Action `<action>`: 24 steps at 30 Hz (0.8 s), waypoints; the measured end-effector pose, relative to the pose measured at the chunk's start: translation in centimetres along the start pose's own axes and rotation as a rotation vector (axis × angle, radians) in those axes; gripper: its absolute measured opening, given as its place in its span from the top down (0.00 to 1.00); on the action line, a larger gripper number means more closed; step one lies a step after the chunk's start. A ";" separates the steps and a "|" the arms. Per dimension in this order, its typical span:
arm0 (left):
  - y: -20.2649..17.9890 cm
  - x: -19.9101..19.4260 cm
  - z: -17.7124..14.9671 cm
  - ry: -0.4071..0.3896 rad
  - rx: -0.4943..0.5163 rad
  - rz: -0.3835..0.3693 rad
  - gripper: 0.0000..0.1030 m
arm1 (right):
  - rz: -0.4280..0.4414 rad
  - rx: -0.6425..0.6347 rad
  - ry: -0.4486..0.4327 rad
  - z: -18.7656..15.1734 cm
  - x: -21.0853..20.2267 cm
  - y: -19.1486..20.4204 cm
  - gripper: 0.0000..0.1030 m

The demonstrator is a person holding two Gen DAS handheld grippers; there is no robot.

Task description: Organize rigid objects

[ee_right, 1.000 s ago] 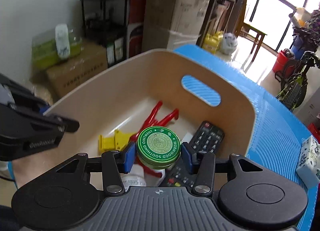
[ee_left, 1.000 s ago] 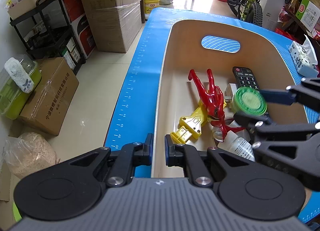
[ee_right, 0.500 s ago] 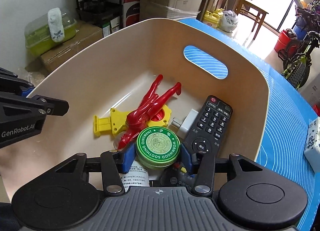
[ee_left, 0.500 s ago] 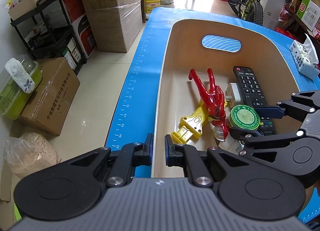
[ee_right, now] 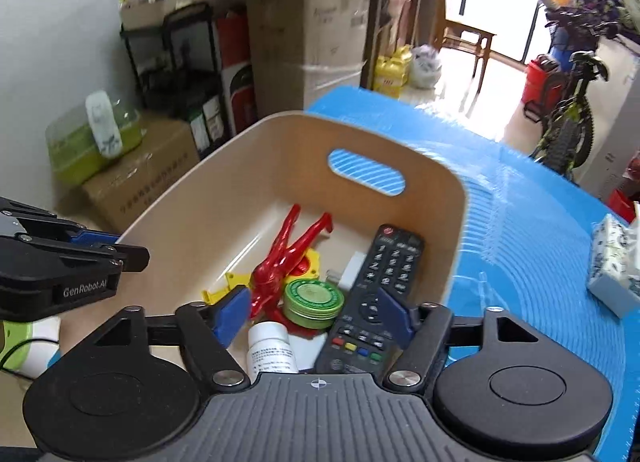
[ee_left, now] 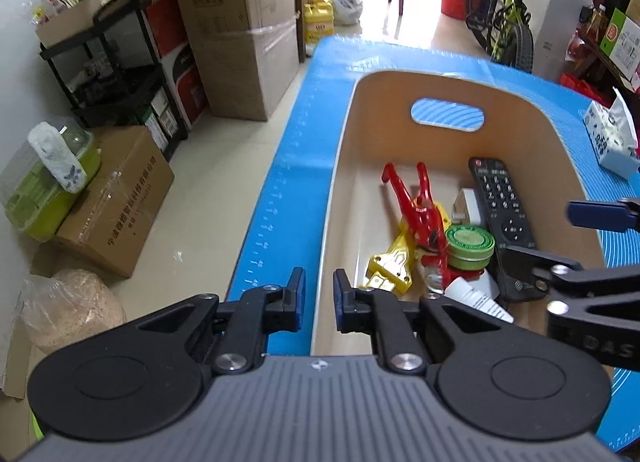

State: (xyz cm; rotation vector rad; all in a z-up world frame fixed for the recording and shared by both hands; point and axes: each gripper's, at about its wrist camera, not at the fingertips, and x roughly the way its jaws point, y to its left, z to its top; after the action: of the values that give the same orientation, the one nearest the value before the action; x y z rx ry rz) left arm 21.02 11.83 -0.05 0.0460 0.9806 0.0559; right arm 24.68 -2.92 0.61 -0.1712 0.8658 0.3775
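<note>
A beige basket [ee_left: 440,93] [ee_right: 280,141] stands on the blue mat [ee_left: 280,201]. Inside lie a green round tin [ee_left: 470,244] [ee_right: 314,298], a red figure [ee_left: 420,213], a yellow toy [ee_left: 390,266], a black remote [ee_left: 500,201], a white bottle [ee_right: 270,346] and a white plug [ee_left: 466,201]. My right gripper [ee_right: 314,312] hovers just above the tin, its jaws opening and clear of it on both sides. My left gripper [ee_left: 319,294] straddles the basket's left wall; its jaws are opening and the pads stand slightly off the wall.
A tissue pack [ee_left: 610,141] [ee_right: 616,262] lies on the mat right of the basket. Left of the table, on the floor, are cardboard boxes [ee_left: 116,201], a black shelf [ee_left: 108,73] and a green container [ee_left: 44,189]. A bicycle [ee_left: 504,17] stands at the back.
The right gripper lowered the green tin into the basket, let it go and pulled back a little. The tin rests beside the red figure. The left jaws have parted slightly around the wall.
</note>
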 end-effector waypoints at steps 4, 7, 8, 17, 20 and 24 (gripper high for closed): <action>-0.7 -2.1 0.0 -0.063 0.009 0.019 0.34 | -0.018 0.044 -0.045 -0.4 -2.6 -1.1 0.16; -1.4 -3.9 0.1 -0.088 0.010 0.013 0.33 | -0.023 0.080 -0.078 -0.8 -4.5 -2.0 0.09; -1.7 -4.5 0.0 -0.100 0.019 0.020 0.33 | -0.025 0.089 -0.087 -1.0 -5.1 -2.2 0.08; -4.2 -8.9 -1.8 -0.143 0.069 0.014 0.32 | -0.032 0.140 -0.116 -3.3 -9.5 -4.0 0.07; -4.8 -10.1 -2.2 -0.147 0.073 0.012 0.32 | -0.039 0.149 -0.126 -4.1 -11.1 -4.3 0.07; -6.0 -11.7 -3.0 -0.156 0.081 -0.002 0.32 | -0.063 0.154 -0.141 -5.6 -13.1 -4.9 0.06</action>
State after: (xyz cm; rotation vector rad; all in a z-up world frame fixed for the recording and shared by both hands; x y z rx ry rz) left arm 12.18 5.08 7.58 0.1225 0.8271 0.0103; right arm 14.91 -12.38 7.13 -0.0292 0.7452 0.2595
